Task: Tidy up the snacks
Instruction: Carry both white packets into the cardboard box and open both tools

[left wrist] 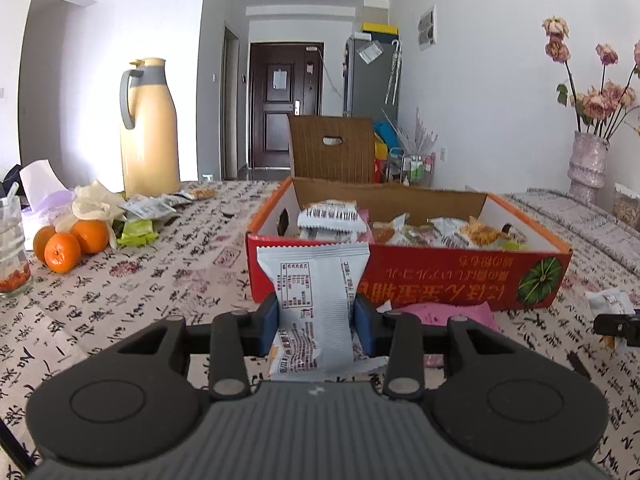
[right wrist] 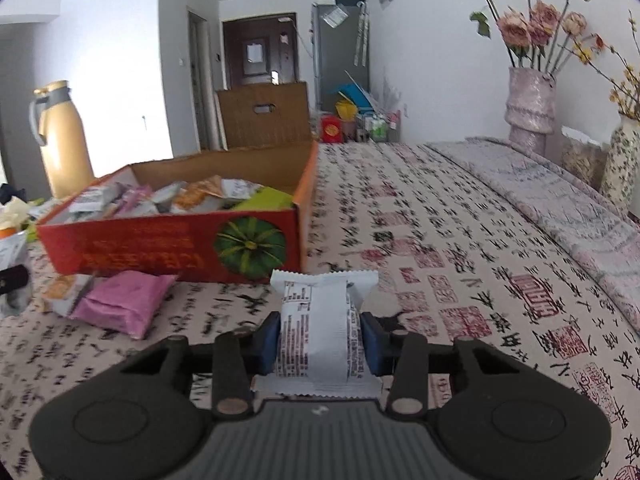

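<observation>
Both tongs are closed on white snack packets near the red box.

Left tongs (left wrist: 316,322) are seen clamped on a white packet (left wrist: 314,280), its sides pinched between the blue pads, held upright just in front of the red box (left wrist: 440,276); more packets are piled inside the box, a pink packet (left wrist: 448,314) lies against its front wall, and oranges (left wrist: 70,242) with a cream flask (left wrist: 150,128) stand well to the box's left on the surface (left wrist: 140,288). Right tongs (right wrist: 320,338) are likewise closed on a second white packet (right wrist: 316,320), held off the box's pumpkin-printed corner, with a pink packet (right wrist: 124,306) lying in front of the red box (right wrist: 160,248).
</observation>
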`<state>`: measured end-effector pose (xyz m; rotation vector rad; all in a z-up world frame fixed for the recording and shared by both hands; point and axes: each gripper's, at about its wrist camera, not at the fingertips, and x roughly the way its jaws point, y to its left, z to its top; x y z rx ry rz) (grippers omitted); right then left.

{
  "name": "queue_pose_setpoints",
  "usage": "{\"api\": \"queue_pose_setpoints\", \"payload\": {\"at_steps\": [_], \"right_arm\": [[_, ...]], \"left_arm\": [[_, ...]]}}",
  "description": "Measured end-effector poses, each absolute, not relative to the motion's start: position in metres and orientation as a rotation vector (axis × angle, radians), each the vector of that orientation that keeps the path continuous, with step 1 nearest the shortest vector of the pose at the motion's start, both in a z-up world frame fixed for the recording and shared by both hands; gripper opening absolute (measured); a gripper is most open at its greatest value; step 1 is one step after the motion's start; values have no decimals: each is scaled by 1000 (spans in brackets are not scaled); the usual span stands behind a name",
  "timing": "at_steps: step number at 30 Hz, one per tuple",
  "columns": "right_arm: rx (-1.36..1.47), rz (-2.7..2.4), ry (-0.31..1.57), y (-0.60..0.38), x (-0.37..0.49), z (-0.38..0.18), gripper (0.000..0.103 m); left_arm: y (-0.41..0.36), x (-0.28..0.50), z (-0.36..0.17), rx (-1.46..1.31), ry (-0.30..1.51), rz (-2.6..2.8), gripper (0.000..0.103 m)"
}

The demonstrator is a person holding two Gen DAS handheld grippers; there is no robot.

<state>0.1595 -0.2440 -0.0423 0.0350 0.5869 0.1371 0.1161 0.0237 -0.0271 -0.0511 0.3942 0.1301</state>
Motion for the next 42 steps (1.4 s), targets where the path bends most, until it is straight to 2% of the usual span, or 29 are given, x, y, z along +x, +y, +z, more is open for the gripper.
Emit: {"api": "queue_pose_setpoints", "payload": {"at_steps": [21, 33, 42], "right_arm": [[34, 277, 408, -194, 166, 16, 41], [41, 276, 355, -180, 211, 40, 41], [69, 264, 378, -174, 261, 37, 41]], "left_arm": [[-5, 128, 33, -42, 288, 38, 40], [-16, 174, 50, -45, 277, 33, 40], [-14, 225, 50, -45, 295, 86, 40]]}}
